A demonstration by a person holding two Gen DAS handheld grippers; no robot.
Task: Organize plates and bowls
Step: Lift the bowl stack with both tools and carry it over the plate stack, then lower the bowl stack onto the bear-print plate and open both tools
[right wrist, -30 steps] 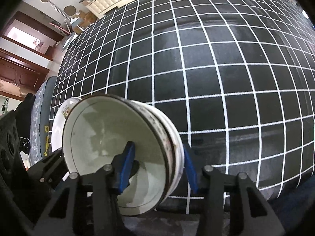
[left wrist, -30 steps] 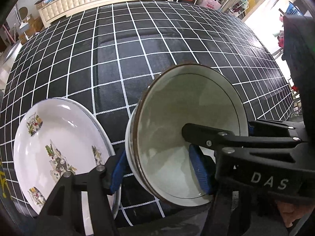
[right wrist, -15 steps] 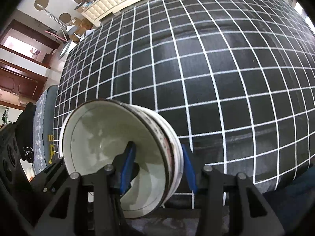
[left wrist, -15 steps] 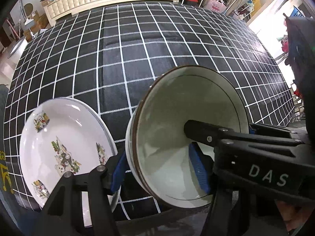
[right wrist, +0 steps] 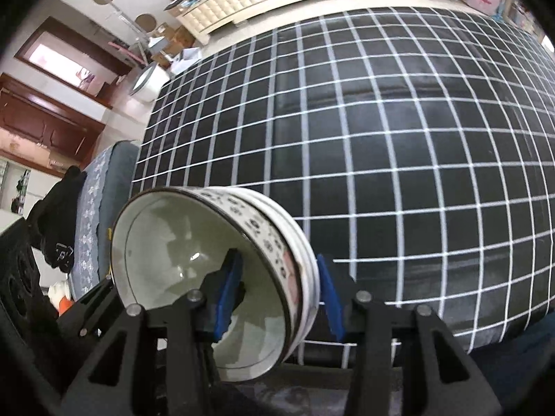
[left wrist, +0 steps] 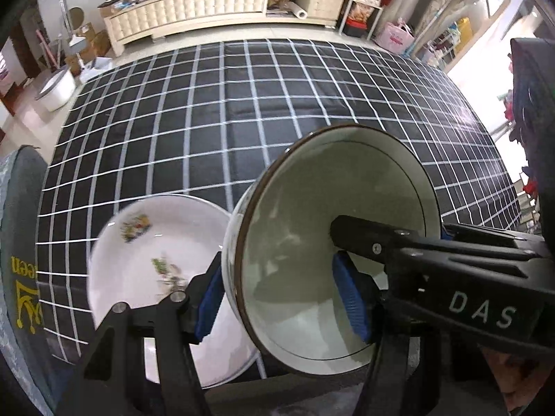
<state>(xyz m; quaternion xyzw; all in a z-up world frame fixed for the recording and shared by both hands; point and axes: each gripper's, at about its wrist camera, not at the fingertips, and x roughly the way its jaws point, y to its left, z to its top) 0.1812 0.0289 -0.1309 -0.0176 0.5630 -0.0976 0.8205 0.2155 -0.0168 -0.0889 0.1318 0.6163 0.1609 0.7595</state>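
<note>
Since the earlier frames both claws had risen and drawn back, so more floor and the cream cabinet showed beyond the black white-gridded bench (left wrist: 242,111).

Left claw (left wrist: 282,294) was closed on the wall of a stack of white, dark-rimmed ceramic bowls (left wrist: 312,242), one blue pad outside and one inside. Right claw (right wrist: 277,294) gripped the same stack from the opposite side, likewise one pad inside and one outside the patterned wall. The stack was tipped on its side, its mouth turned toward the left camera and its axis running roughly level between the two claws, held clear of the bench.

Just beyond and to the left of the left claw lay the white shallow plate with cartoon prints (left wrist: 145,260), near the bench edge; I judged it the nearer landing spot for that hand.

How many bowls were nested could not be counted, the plate was blurred, and its near rim sat hidden behind the claw.
</note>
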